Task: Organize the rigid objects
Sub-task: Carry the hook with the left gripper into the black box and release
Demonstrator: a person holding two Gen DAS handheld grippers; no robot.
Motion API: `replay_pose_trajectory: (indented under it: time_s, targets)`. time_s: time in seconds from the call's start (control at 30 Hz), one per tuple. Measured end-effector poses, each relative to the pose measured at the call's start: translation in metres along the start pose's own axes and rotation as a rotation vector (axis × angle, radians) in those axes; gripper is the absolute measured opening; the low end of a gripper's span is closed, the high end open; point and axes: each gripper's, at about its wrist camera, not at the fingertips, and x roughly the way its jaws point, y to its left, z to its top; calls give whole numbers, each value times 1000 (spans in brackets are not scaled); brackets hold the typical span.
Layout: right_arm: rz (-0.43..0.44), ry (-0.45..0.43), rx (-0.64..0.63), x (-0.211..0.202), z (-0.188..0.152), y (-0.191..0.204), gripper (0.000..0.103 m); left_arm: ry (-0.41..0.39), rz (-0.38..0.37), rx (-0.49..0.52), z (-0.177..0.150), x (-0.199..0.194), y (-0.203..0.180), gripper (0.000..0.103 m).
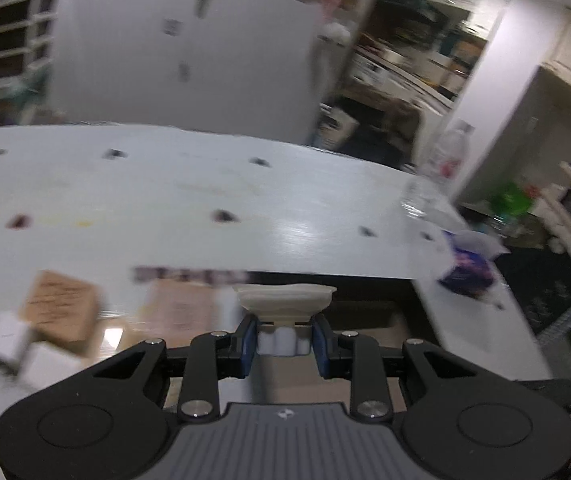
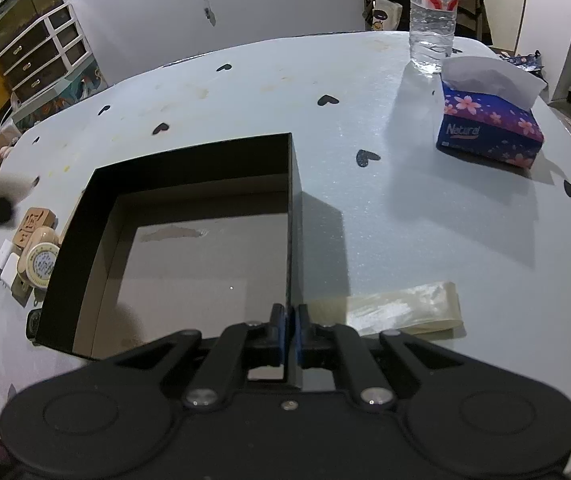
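Left tool point(image 1: 284, 343): pinching a small white piece point(image 1: 284, 322), raised above the worktop point(image 1: 205, 200).
Right tool point(image 2: 290, 334): clamped on the black box point(image 2: 189, 160) wall.

A: What is carried above the black box point(image 2: 189, 236)?
B: A small cream-and-white piece point(image 1: 284, 320), flared top upward, raised over the box's near edge.

A: And left of the box?
B: Wooden blocks point(image 2: 35, 222), a round tin point(image 2: 41, 264) and white blocks point(image 2: 7, 264), clustered against its left wall.

Black linkage tool point(image 1: 284, 338), blue pads, silver screws, grey ribbed housing
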Motion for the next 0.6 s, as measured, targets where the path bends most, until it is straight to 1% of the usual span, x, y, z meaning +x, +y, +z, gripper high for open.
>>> replay_pose_trajectory:
  time_s: [0.07, 0.13, 0.3, 0.37, 0.47, 0.6]
  targets:
    - [-2, 0, 3, 0, 0, 0, 5, 46, -54, -9, 5, 21, -14, 31]
    - [-5, 0, 3, 0, 0, 1, 5, 91, -90, -22, 6, 43, -26, 31]
    - [-18, 3, -14, 0, 1, 4, 5, 213, -155, -100, 3, 97, -49, 31]
    - [-18, 4, -7, 0, 1, 4, 5, 247, -158, -116, 2, 116, -55, 31]
    - [-19, 4, 7, 0, 1, 3, 5, 280, -159, -115, 2, 138, -62, 31]
    - [-22, 4, 21, 1, 1, 2, 5, 286, -167, -149, 3, 157, -59, 31]
